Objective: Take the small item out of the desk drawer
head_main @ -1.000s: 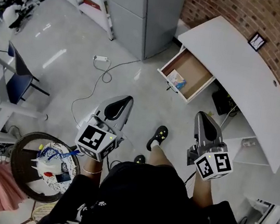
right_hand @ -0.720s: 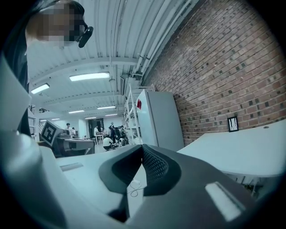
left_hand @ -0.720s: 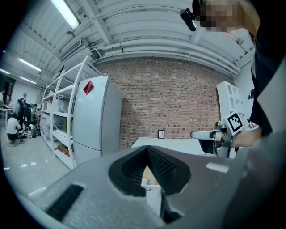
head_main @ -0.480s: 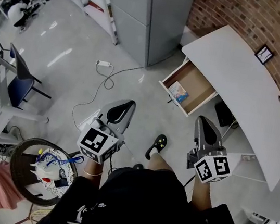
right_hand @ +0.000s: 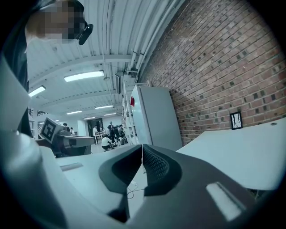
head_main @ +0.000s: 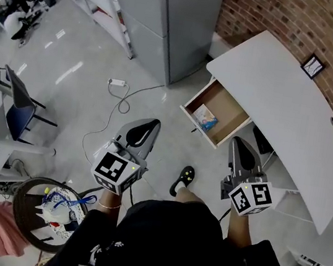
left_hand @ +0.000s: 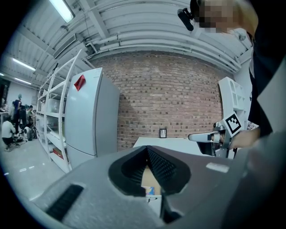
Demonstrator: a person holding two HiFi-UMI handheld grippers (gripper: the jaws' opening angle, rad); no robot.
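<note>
**A:** Which step are you on?

**B:** The approach, I'd say. The drawer of the white desk stands pulled out. The small item, something flat in blue and white, lies inside close to the drawer's front panel. I haven't touched it yet.

**A:** And the claws?

**B:** The left claw and right claw are both squeezed fully together with nothing in them. I'm holding them out over the floor, short of the drawer. In the left gripper view the small item shows just past the closed tips.

**A:** Next move?

**B:** My guess is to cover the last stretch, spread one claw, dip it over the front panel and pinch the small item.

**A:** What's changed from a second ago?

**B:** Both claws have travelled toward the desk, so the drawer sits nearer their tips in the head view. The jaws stayed closed and the small item hasn't shifted.
</note>
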